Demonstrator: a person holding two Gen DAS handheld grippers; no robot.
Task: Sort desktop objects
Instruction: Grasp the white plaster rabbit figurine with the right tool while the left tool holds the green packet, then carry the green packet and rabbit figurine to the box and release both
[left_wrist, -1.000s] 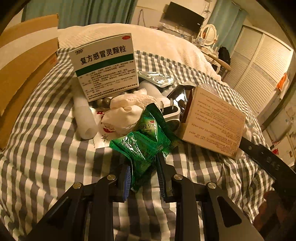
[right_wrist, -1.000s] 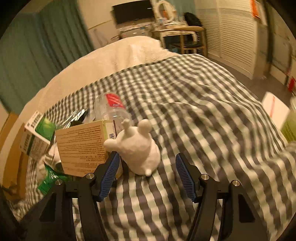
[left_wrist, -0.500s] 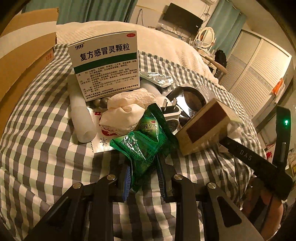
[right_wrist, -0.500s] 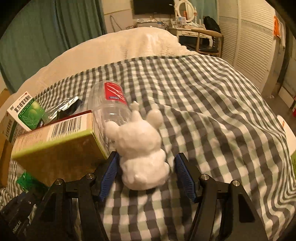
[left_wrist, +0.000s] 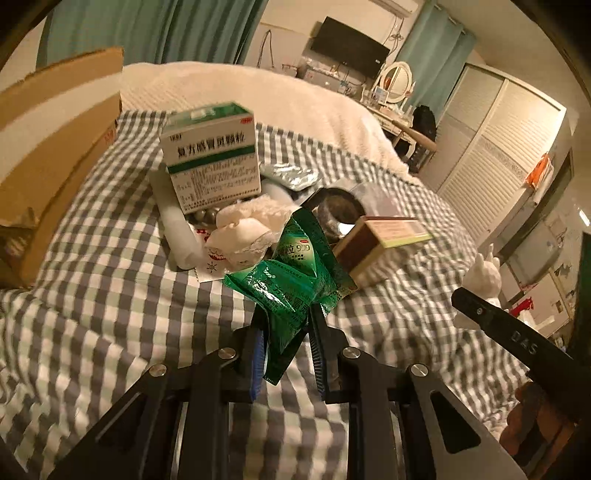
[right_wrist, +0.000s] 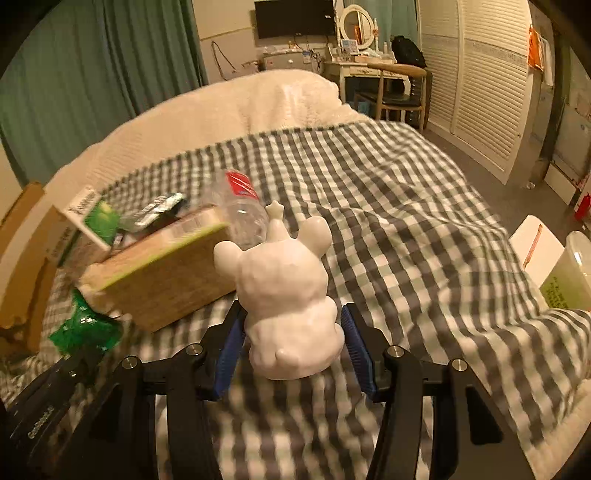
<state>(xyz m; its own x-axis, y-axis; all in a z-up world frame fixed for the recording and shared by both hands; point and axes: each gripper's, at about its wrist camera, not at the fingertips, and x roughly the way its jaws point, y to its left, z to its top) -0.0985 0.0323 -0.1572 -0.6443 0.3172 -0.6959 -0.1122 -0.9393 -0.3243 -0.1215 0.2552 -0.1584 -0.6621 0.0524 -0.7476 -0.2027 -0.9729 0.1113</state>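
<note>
A crumpled bunch of green sachets (left_wrist: 291, 280) is clamped in my left gripper (left_wrist: 286, 332), whose jaws are closing tighter on it. It hangs above the checked bedspread (left_wrist: 110, 295), in front of the pile. The sachets (right_wrist: 85, 328) also show at the lower left of the right wrist view. A white animal figurine (right_wrist: 284, 295) sits between the blue pads of my right gripper (right_wrist: 291, 347). Those jaws are closing and both pads press its sides. The figurine (left_wrist: 480, 280) shows at the right edge of the left wrist view.
The pile holds a white and green medicine box (left_wrist: 210, 158), a brown and green box (right_wrist: 162, 280) lying tilted, a clear bottle (right_wrist: 243, 210), a tape roll (left_wrist: 340, 210), a white cloth (left_wrist: 240, 232) and a foil packet (left_wrist: 291, 177). A cardboard box (left_wrist: 55, 147) stands left.
My left gripper rose and drew back with the green sachets. The right jaws narrowed onto the white figurine and lifted it. The brown box tipped over onto its side.
</note>
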